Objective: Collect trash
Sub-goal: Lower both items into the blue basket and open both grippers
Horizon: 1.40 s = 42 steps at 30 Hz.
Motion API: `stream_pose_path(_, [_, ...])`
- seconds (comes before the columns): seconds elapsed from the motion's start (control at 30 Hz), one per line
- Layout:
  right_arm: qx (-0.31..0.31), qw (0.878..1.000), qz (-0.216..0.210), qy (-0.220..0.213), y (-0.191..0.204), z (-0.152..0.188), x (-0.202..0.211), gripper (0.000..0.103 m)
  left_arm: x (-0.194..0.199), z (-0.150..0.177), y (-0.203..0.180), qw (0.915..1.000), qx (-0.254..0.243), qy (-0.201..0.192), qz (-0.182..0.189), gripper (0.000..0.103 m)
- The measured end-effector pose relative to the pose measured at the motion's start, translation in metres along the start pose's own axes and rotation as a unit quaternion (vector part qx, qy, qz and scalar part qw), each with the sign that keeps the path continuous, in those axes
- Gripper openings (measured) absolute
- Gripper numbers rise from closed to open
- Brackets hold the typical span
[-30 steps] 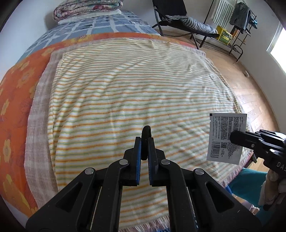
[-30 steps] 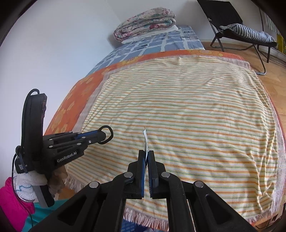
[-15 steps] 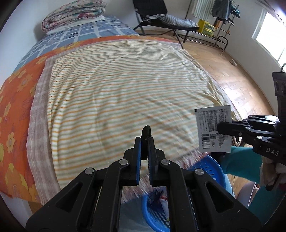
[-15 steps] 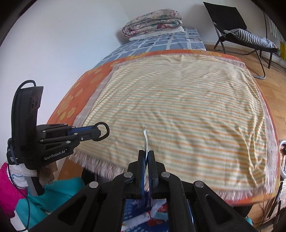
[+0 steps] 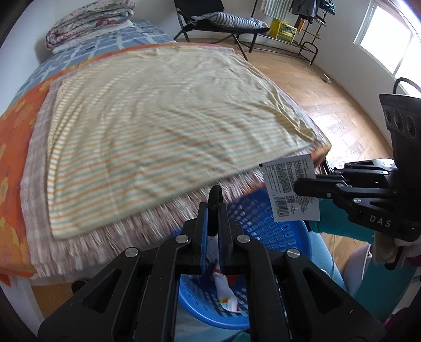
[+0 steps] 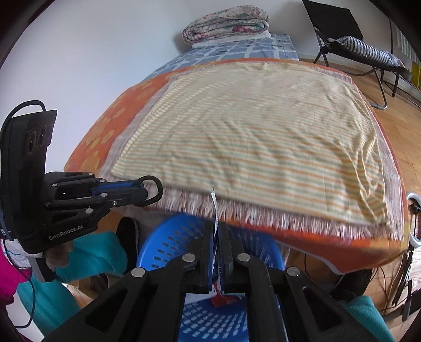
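Note:
My left gripper [image 5: 214, 207] is shut on a small black ring [image 5: 215, 194] that sticks up between its blue pads. It shows from the side in the right wrist view too, left gripper [image 6: 143, 189] with the ring [image 6: 160, 188] at its tip. My right gripper [image 6: 216, 231] is shut on a white printed packet [image 6: 215, 207], seen edge-on there. In the left wrist view the packet [image 5: 289, 189] hangs flat from the right gripper [image 5: 302, 185]. Both grippers hover over a blue perforated basket [image 5: 263, 218] holding some wrappers [image 5: 226, 294].
The basket [image 6: 168, 236] stands on the floor at the fringed end of a bed with a striped blanket [image 5: 158, 126]. A folded quilt [image 5: 89, 21] lies at the far end. A folding chair [image 5: 210, 21] and wooden floor [image 5: 329, 105] are to the right. Teal sleeves [image 6: 92, 252] show behind the grippers.
Both grippers have drawn back from above the blanket to past the bed's fringed edge. The blue basket has come into view beneath them. Both grips are unchanged.

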State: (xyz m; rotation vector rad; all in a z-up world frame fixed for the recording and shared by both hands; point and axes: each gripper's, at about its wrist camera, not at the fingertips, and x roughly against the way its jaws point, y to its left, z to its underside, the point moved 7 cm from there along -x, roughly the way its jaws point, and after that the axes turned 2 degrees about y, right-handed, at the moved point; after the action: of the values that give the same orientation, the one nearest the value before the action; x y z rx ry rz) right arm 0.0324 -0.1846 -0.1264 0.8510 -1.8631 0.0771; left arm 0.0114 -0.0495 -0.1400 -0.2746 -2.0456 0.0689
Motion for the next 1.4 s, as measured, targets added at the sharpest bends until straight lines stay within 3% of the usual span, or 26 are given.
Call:
stream_pose_path(0.53, [0.011,1.0,0.01,0.016,0.004,0.03,-0.003,0.003,-0.014,0.041,-0.01,0.9994,0.008,0.031,0.014,0.005])
stream_pose_path(0.57, [0.011,1.0,0.011,0.016,0.005,0.03,-0.003,0.007,-0.014,0.042,-0.01,0.9994,0.008,0.033,0.012,0.006])
stream_pose_path(0.63, [0.013,1.0,0.014,0.014,0.005,0.03,-0.003,0.019,-0.016,0.043,-0.011,0.9993,0.006,0.036,0.01,0.023])
stream_pose_path(0.7, [0.016,1.0,0.02,0.01,0.005,0.03,-0.002,0.026,-0.015,0.044,-0.011,0.9994,0.006,0.033,0.01,0.056])
stream_pose_path(0.73, [0.017,1.0,0.023,0.009,0.005,0.03,-0.001,0.027,-0.014,0.044,-0.011,0.9995,0.006,0.029,0.006,0.06])
stream_pose_path(0.83, [0.021,0.999,0.031,0.01,0.005,0.03,-0.002,0.043,-0.013,0.044,-0.01,0.9996,0.007,0.027,0.001,0.061])
stream_pose_path(0.9, [0.02,0.999,0.038,0.008,0.003,0.03,-0.001,0.061,-0.014,0.045,-0.009,0.9995,0.007,0.031,-0.004,0.061])
stream_pose_path(1.1, [0.005,0.999,0.054,-0.009,-0.003,0.022,0.006,0.087,-0.015,0.043,-0.006,0.9992,0.012,0.034,-0.019,0.063])
stream_pose_path(1.2, [-0.008,0.998,0.057,-0.016,-0.008,0.017,0.01,0.089,-0.011,0.038,-0.003,0.9992,0.019,0.025,-0.027,0.07])
stream_pose_path(1.4, [-0.02,0.997,0.063,-0.033,-0.011,0.006,0.019,0.091,0.0,0.023,0.001,0.9988,0.025,0.0,-0.042,0.07])
